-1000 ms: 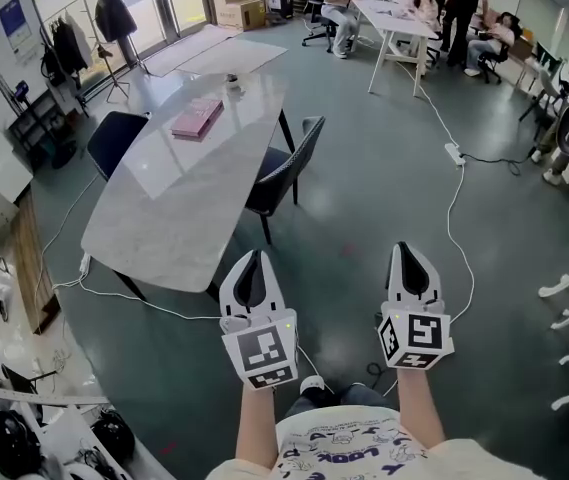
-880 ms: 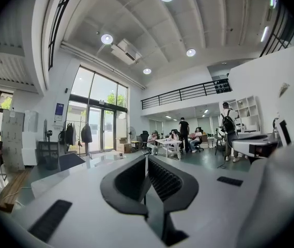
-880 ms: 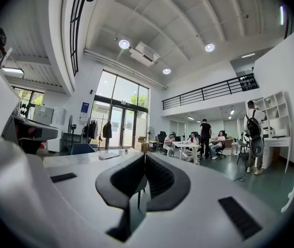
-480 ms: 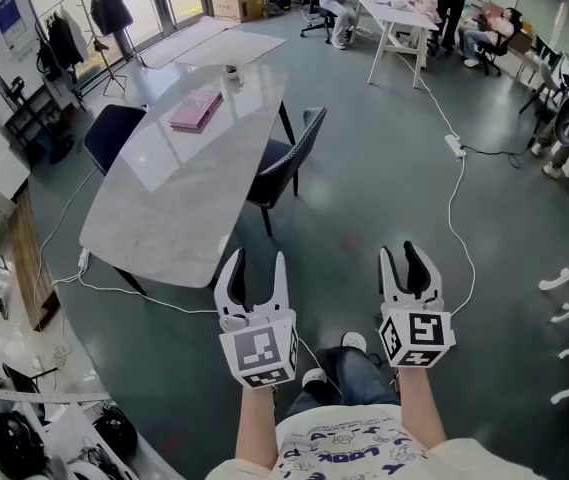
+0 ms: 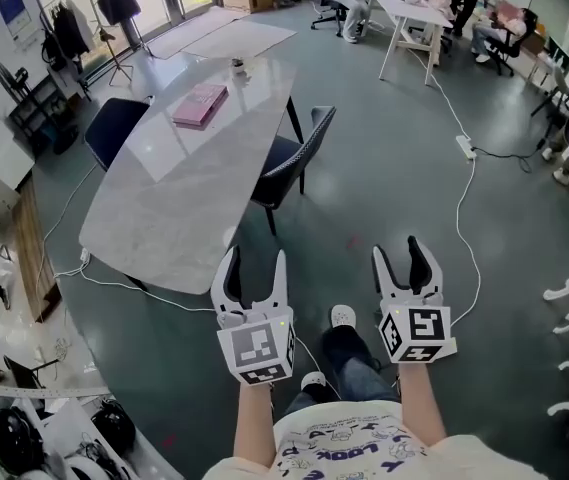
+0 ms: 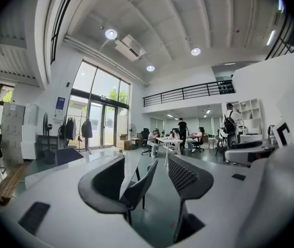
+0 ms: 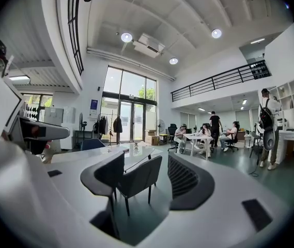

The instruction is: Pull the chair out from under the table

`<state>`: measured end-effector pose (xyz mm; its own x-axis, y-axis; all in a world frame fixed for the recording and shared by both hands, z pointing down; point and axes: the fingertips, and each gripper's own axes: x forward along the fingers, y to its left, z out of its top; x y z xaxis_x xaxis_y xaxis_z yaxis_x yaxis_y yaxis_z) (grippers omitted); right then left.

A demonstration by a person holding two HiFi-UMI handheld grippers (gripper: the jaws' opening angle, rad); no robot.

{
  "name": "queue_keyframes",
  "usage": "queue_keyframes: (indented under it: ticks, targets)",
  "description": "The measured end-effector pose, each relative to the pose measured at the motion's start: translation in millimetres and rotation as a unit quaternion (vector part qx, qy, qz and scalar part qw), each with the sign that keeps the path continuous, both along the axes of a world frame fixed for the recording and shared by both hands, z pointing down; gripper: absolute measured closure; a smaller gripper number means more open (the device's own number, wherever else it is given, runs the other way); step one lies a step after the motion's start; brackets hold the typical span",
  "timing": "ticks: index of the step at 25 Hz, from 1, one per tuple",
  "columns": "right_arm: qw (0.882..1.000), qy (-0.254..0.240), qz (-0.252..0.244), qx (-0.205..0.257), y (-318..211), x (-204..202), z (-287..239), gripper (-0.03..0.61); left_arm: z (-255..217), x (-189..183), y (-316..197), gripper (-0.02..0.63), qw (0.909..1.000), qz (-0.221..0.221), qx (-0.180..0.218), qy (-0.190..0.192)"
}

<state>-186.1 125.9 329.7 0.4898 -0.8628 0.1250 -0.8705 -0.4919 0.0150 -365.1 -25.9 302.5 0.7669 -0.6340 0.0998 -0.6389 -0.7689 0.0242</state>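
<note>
**Left gripper** (image 5: 255, 260): lower centre-left of the head view, on a bare forearm, marker cube facing the camera. Its jaws have just been opening and now stand wide apart. Nothing is between them; in the left gripper view only the distant room shows through the gap.

**Right gripper** (image 5: 400, 253): lower centre-right of the head view, level with the left one. Its jaws have likewise just been opening and are spread wide, gripping nothing.

**Chair** (image 5: 289, 163): dark, with slim dark legs, upper centre of the head view. It stands at the right long edge of the table with its seat partly under the top and its backrest out over the floor. It is well apart from both grippers. In each gripper view it appears framed between the jaws, far off.

**Table** (image 5: 169, 203): long pale marble-look top, running from centre-left towards the upper centre.

**Pink book** (image 5: 200, 105): flat on the far half of the tabletop.

**Second chair** (image 5: 114, 131): dark blue, at the table's left edge.

**White cable** (image 5: 467, 223): trails across the grey floor at the right, from a power strip (image 5: 466, 146).

**Shoe** (image 5: 342, 316): white, on the floor between the grippers.

**White table** (image 5: 409, 10): top right, with people seated around it.
</note>
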Motion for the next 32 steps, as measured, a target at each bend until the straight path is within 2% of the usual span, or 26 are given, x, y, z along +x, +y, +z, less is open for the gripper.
queue_keyframes:
  ticks: [6, 14, 19, 32]
  targets:
    - [1.000, -0.001, -0.017, 0.001, -39, 46, 2, 0.307, 1, 42, -34, 0.341, 0.9999, -0.014, 0.002, -0.005]
    - [0.998, -0.007, -0.055, 0.001, -92, 131, -2, 0.305, -1, 123, -73, 0.339, 0.9988, -0.030, 0.021, -0.033]
    - [0.997, -0.005, -0.081, 0.005, -122, 179, -7, 0.305, -6, 168, -94, 0.339, 0.9982, -0.040, 0.028, -0.035]
    - [0.993, -0.017, -0.113, -0.008, -169, 256, 6, 0.301, 10, 239, -128, 0.339, 0.9967, -0.053, 0.014, -0.060]
